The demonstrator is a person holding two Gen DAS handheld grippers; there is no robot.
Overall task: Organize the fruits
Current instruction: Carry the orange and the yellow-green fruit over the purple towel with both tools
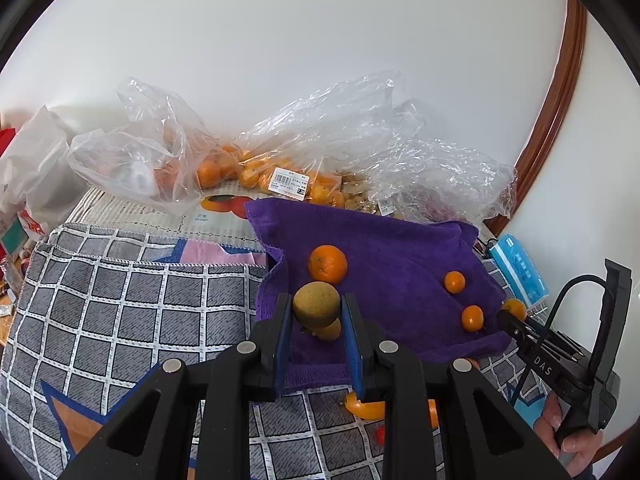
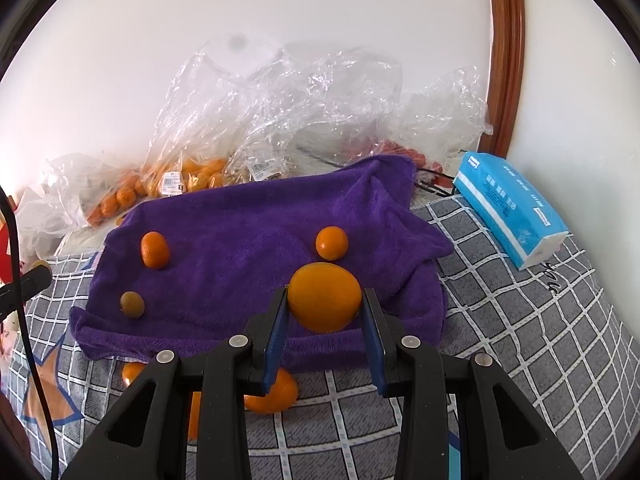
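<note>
Left wrist view has the left claw at lower centre, its blue pads closed on a dull greenish-brown fruit held above the purple towel. Partly hidden just behind that fruit sits a smaller orange one, and above it on the towel lies a mandarin. Two small oranges rest toward the right side of the towel. At the right edge of the frame a hand holds the right claw, whose tips clamp an orange fruit. Right wrist view shows that claw at centre gripping the same smooth orange fruit between its blue pads, over the near half of the towel. Beyond it lies a small orange; toward the left of the towel sit another orange and a small olive-coloured fruit. Below the towel's near edge, on the grey checked cloth, more orange fruits lie partly hidden by the claw's black frame. Clear plastic bags with bagged oranges fill the back against the white wall, and a blue tissue pack lies at the right.
</note>
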